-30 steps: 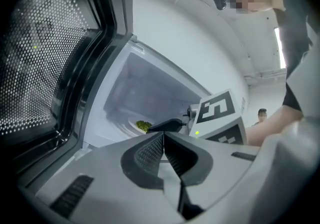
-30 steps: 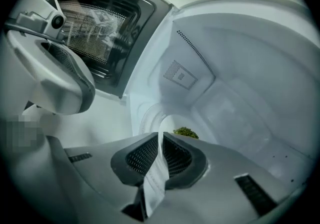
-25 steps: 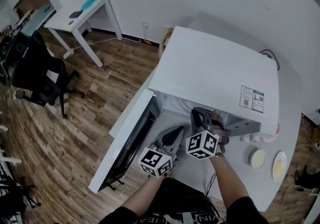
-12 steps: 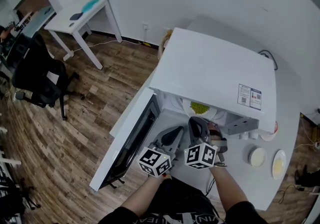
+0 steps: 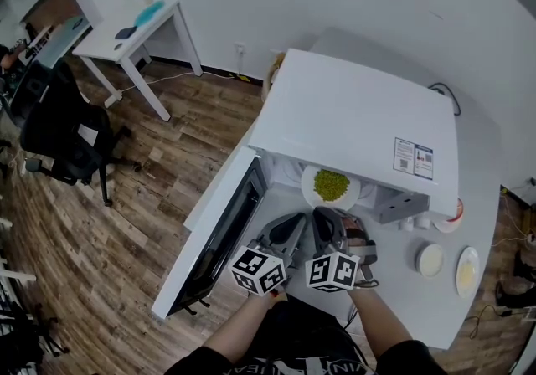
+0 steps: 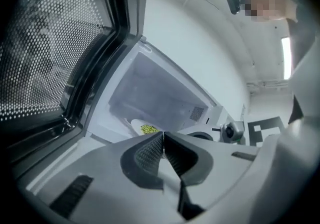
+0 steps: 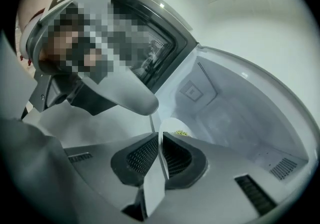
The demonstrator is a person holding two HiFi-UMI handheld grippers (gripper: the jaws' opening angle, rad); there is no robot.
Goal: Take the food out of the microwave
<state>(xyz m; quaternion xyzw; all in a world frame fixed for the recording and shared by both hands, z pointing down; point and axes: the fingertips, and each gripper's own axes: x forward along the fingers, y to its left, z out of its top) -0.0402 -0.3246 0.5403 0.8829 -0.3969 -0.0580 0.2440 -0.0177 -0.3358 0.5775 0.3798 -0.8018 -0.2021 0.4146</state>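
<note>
Head view: the plate (image 5: 332, 187) of green food (image 5: 332, 183) is sitting at the mouth of the microwave (image 5: 360, 122), half under its roof edge, directly on the far side of the right gripper (image 5: 328, 221). The left gripper (image 5: 289, 227) is hovering just to the left, between that gripper and the open door (image 5: 219, 235).

Left gripper view: the left gripper (image 6: 163, 140) is showing its jaws pressed together on nothing, with the plate (image 6: 145, 128) lying beyond its tips.

Right gripper view: the right gripper (image 7: 160, 155) is clamping the near rim of the plate (image 7: 167, 128), edge-on between its pads. The pull probably needs to come straight toward the near worktop (image 5: 402, 302), plate level.
</note>
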